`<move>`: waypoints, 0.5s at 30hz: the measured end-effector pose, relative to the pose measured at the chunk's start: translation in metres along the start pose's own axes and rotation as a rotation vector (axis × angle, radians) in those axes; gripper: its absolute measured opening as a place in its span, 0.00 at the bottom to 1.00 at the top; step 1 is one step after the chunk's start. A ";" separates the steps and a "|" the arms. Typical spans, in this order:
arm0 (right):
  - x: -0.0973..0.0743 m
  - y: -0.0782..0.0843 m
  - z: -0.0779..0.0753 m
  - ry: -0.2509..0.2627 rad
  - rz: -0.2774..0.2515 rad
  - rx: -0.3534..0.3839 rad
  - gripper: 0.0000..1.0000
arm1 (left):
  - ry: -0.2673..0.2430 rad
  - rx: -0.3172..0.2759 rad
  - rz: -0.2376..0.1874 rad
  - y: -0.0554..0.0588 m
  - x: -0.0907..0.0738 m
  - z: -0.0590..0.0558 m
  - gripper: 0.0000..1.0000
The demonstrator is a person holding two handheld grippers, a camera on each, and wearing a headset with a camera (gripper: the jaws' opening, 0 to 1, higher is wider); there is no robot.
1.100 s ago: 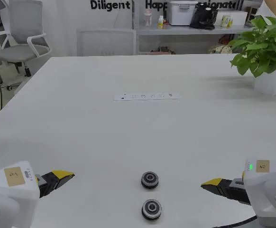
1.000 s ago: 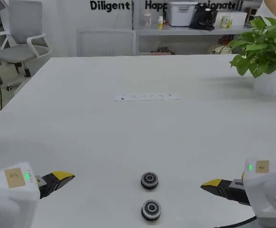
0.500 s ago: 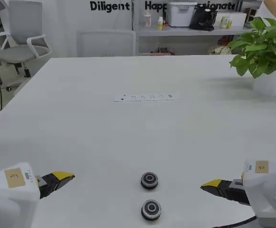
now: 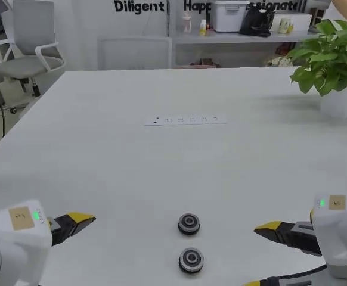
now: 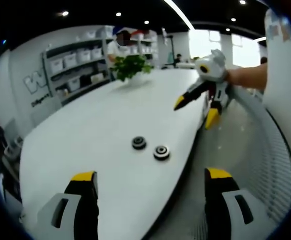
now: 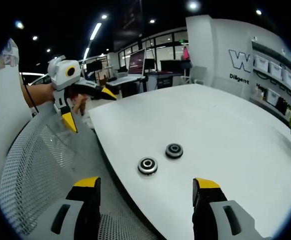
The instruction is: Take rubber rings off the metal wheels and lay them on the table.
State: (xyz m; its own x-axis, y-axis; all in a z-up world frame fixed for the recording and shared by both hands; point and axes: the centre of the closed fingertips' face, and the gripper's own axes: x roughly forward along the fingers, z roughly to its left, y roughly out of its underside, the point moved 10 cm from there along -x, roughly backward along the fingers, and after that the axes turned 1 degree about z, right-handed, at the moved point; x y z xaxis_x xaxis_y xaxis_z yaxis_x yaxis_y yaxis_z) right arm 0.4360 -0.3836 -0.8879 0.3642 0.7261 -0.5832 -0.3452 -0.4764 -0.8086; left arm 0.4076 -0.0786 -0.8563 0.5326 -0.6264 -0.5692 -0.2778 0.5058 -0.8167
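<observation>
Two small metal wheels lie flat on the white table (image 4: 161, 161), close to its front edge and about in the middle of its width. The far wheel (image 4: 189, 223) and the near wheel (image 4: 191, 260) are one behind the other, just apart, not touching. Each has a dark rubber ring around a bright metal hub, so I judge that the task is at its start: both rings are on their wheels.

The left gripper (image 5: 150, 176) is held off the front edge of the table, to the left of the wheels, and its two yellow-tipped jaws stand wide apart with nothing between them. The right gripper (image 6: 146, 182) is on the other side of the wheels, also at the front edge, and its jaws are spread and empty too. Both grippers point inward, toward the wheels, at about the height of the table top.

This placing seems practical. With the wheels in the middle, each gripper can come from its own side; probably one has to hold the metal part while the other pulls the ring. The spread jaws look ready for this. The rings are thin and sit tightly, so catching only the rubber may be difficult.

A potted plant (image 4: 331, 53) stands at the far right of the table, well away from the work.
</observation>
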 end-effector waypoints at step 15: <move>-0.005 -0.010 -0.004 0.018 -0.053 -0.063 0.74 | 0.022 -0.051 -0.054 -0.007 -0.001 0.002 0.91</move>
State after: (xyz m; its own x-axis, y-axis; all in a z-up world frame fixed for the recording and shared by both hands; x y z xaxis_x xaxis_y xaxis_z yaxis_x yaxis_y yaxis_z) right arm 0.4410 -0.3840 -0.8773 0.3959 0.7423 -0.5406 -0.2704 -0.4683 -0.8412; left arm 0.4107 -0.0801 -0.8501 0.5303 -0.6653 -0.5255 -0.2897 0.4403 -0.8498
